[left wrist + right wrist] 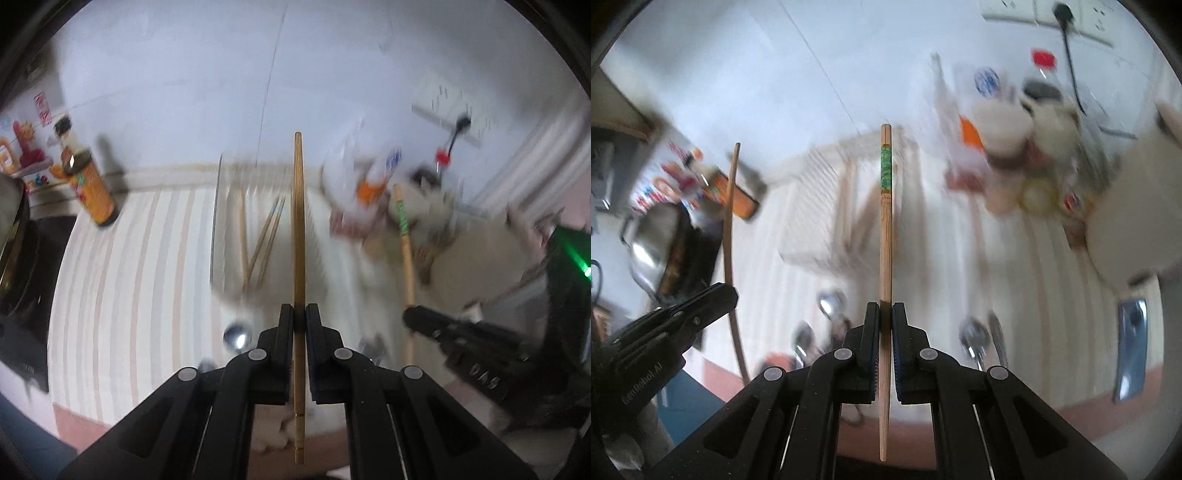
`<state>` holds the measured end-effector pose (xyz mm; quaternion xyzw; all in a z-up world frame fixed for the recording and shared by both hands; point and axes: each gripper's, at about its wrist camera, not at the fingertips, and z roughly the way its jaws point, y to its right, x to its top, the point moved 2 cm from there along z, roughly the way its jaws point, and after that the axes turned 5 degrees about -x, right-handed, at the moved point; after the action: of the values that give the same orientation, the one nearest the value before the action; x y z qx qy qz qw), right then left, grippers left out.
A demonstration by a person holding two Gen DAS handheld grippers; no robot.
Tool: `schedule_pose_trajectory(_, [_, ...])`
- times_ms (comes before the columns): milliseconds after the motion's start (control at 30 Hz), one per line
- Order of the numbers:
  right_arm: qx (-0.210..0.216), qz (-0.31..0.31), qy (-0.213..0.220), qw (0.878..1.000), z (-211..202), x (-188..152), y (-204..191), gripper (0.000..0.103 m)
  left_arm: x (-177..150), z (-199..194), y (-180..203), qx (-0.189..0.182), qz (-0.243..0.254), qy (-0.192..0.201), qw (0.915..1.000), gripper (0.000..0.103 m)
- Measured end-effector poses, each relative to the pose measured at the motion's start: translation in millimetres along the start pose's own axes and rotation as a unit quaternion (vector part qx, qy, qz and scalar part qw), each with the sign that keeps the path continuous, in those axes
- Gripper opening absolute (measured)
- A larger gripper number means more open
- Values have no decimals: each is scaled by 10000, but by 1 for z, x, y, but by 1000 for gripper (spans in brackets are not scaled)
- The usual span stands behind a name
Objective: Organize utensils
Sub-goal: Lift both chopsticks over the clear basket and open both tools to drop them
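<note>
My left gripper is shut on a plain golden-brown chopstick that points straight ahead, held above the striped table. My right gripper is shut on a wooden chopstick with a green patterned band, also held up. Each gripper shows in the other's view: the right gripper with its chopstick, the left gripper with its chopstick. A white ribbed tray ahead holds several chopsticks. Metal spoons lie on the cloth below.
A brown sauce bottle stands at the far left beside a metal pot. Bottles, cups and bags crowd the back right. A round white lid and a phone lie at the right. A white wall is behind.
</note>
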<state>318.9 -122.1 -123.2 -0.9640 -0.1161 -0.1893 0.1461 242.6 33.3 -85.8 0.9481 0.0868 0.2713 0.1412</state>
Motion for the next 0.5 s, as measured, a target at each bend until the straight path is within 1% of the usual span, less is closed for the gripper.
schedule_pose_trajectory(67, [54,46,47,10000,3,27,-6,6,32,7,-8,-74,-120,15,9999,4])
schedule_pose_trajectory(100, [77,47,7,10000,11,42,-8,6,43,12,-12,-63,-178,21,9998,4])
schedule_pose_trajectory(133, [104,101,-49,9999,19,55,-10,6,59,21,-18,-50,-227,-34,9997,4])
schedule_pose_trajectory(167, [124,156,-119,9997,28,66,-10,7,67,25,-21,-33,-267,-77,9996,4])
schedule_pose_trajectory(233, [83,235,-277,9993,53,90,-12,6,87,46,-37,-16,-384,-234,9990,4])
schedule_pose_trajectory(267, [39,277,-337,9990,59,96,-14,6,98,60,-46,31,-457,-350,9983,4])
schedule_pose_trajectory(400, [-86,418,-632,9971,105,127,-16,6,115,100,-69,139,-600,-714,9955,4])
schedule_pose_trajectory(500, [-174,473,-788,9956,129,137,-19,6,118,124,-82,198,-680,-983,9926,4])
